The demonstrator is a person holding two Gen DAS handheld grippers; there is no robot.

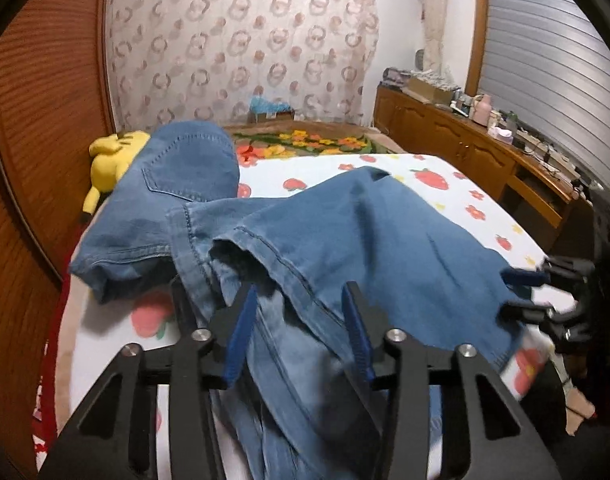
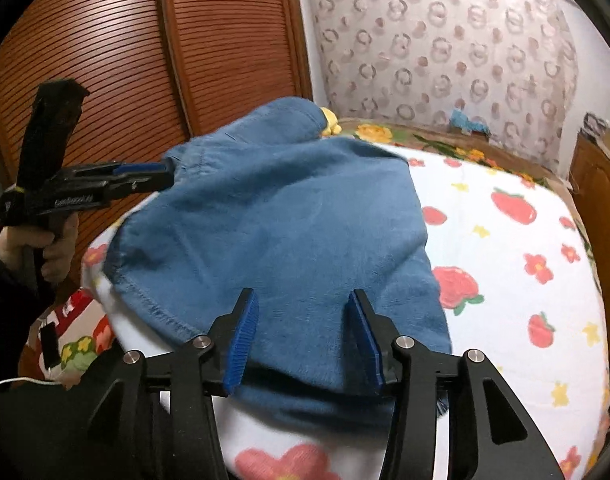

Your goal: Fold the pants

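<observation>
Blue denim pants (image 1: 345,236) lie bunched on the bed, with a back pocket showing at the far left and a hem near my left gripper. My left gripper (image 1: 301,296) is open, its blue pads either side of the cloth, which drapes between them. In the right wrist view the pants (image 2: 281,232) cover the near bed. My right gripper (image 2: 303,300) is open over the cloth. The left gripper (image 2: 161,172) shows at the left, at the pants' far edge. The right gripper (image 1: 513,288) shows at the pants' right edge in the left wrist view.
The bed has a white blanket with strawberries and flowers (image 2: 505,240). A yellow plush toy (image 1: 113,156) lies at the far left. A slatted wooden wardrobe (image 2: 145,40) stands left. A wooden sideboard with clutter (image 1: 485,136) runs along the right. A patterned curtain (image 1: 241,40) hangs behind.
</observation>
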